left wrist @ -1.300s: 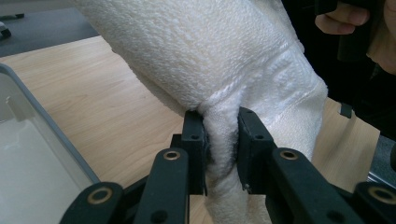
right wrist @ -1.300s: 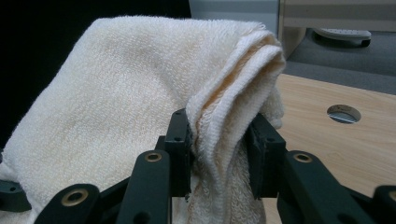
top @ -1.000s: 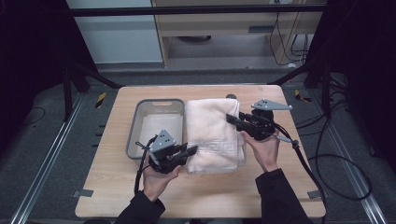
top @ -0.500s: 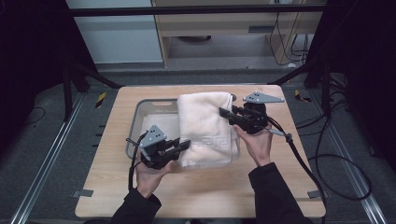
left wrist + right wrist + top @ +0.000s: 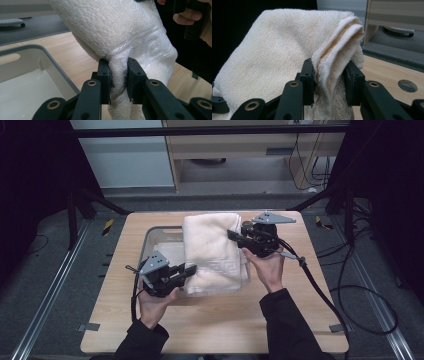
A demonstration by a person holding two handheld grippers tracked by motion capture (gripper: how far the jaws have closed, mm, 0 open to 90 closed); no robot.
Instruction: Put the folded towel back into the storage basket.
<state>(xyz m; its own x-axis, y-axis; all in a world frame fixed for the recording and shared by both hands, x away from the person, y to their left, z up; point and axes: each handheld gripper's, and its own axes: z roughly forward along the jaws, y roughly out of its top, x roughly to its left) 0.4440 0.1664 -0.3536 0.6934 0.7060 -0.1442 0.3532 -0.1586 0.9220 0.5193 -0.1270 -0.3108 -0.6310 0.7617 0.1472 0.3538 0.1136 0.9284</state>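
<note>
A folded cream towel (image 5: 212,251) hangs lifted above the wooden table (image 5: 300,320), held from both sides. My left gripper (image 5: 191,268) is shut on the towel's near left edge; its jaws pinch a thick fold of the towel (image 5: 120,75). My right gripper (image 5: 231,235) is shut on the towel's right edge, with layered folds of the towel (image 5: 329,72) squeezed between its jaws. A grey plastic bin (image 5: 160,242) sits on the table at the left, partly under the towel; its rim and pale inside (image 5: 32,82) appear below the left gripper.
Cables trail from the right gripper (image 5: 320,290) across the table's right side to the floor. A wooden cabinet (image 5: 240,150) stands beyond the table. Metal frame rails (image 5: 50,285) run along both sides. A round metal disc (image 5: 407,85) is set in the tabletop.
Both grippers have carried the towel up and away from the person, a little toward the left, so it now overlaps the bin more. Both grips have held.
</note>
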